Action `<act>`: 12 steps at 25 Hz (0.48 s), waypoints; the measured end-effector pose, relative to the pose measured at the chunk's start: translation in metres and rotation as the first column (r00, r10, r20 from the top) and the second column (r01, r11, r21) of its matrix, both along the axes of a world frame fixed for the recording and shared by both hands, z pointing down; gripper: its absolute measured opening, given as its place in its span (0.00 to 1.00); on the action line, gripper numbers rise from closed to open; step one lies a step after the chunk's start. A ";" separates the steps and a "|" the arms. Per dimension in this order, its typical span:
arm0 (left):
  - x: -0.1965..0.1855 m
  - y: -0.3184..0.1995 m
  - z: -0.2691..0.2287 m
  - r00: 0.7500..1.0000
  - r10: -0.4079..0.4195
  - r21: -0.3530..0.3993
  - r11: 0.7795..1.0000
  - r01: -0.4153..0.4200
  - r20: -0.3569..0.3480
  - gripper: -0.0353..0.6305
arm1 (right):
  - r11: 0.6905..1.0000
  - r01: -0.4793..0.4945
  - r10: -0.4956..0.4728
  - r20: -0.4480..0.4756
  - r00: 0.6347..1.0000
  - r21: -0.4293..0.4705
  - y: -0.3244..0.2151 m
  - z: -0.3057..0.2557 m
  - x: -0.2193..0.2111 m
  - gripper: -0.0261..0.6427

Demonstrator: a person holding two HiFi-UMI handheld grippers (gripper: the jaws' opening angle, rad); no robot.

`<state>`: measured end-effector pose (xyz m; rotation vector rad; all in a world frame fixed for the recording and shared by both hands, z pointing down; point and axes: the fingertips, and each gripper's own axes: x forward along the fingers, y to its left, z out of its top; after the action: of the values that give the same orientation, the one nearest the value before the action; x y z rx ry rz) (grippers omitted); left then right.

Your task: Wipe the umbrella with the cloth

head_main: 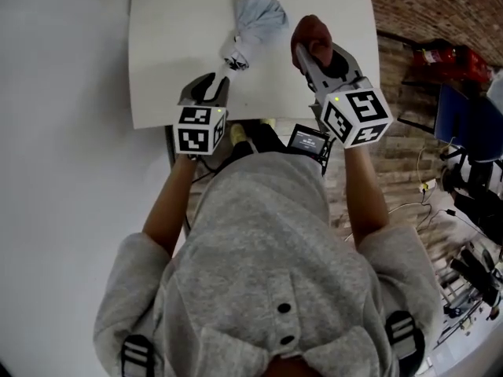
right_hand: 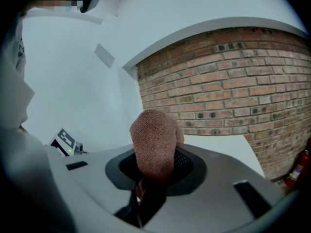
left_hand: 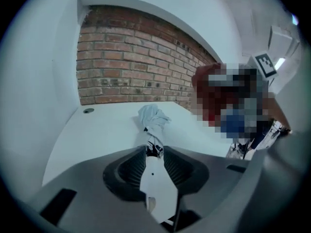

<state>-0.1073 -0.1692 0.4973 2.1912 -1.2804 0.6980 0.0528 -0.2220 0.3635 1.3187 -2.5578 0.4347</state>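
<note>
— Head view first: where is the umbrella (head_main: 253,22) lying?

— It is lying folded on the white table (head_main: 173,53), in the upper middle of the frame. Its pale bunched canopy is pointing toward the top edge, and its black-and-white patterned end is pointing down-left toward the left gripper (head_main: 215,83).

— Is that gripper holding it?

— No. In the left gripper view the jaws are standing apart, with bare table showing through the gap. The umbrella's near end is sitting right at the jaw tips, in line with the gap, but the pads are not pressing on it. Whether the tips are touching it, I cannot tell.

— And the right gripper (head_main: 305,53)?

— It is hanging over the table's right part, just right of the canopy. Its jaws are clamping a reddish-brown cloth (head_main: 311,30), which is bulging up out of them in a rounded wad. In the right gripper view the wad is filling the gap between the jaws, with a brick wall (right_hand: 233,91) showing behind.

— Is the cloth touching the umbrella?

— They are lying close, but a strip of table is showing between them.
</note>
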 end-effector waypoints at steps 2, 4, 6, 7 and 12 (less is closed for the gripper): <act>0.003 -0.001 0.023 0.999 0.027 -0.059 0.998 -0.025 0.039 0.22 | 1.000 0.004 -0.004 -0.008 1.000 -0.022 -0.015 0.012 0.001 0.18; 0.005 0.001 0.044 0.995 0.052 -0.116 0.992 -0.042 0.083 0.23 | 0.999 0.000 -0.001 -0.027 1.000 -0.032 -0.030 0.020 0.003 0.18; 0.007 0.003 0.061 0.990 0.075 -0.163 0.985 -0.054 0.123 0.24 | 0.999 -0.008 0.006 -0.057 0.998 -0.033 -0.047 0.026 0.004 0.18; 0.007 0.004 0.068 0.987 0.085 -0.184 0.981 -0.059 0.137 0.25 | 0.999 -0.011 0.009 -0.077 0.997 -0.030 -0.055 0.030 0.004 0.18; 0.008 0.004 0.087 0.984 0.096 -0.245 0.968 -0.057 0.149 0.27 | 0.999 -0.021 0.015 -0.191 0.981 -0.026 -0.095 0.057 -0.001 0.18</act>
<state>-0.0992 -0.1647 0.5839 2.0285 -1.1247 1.0223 0.0513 -0.3167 0.4209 1.3073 -2.3762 0.3282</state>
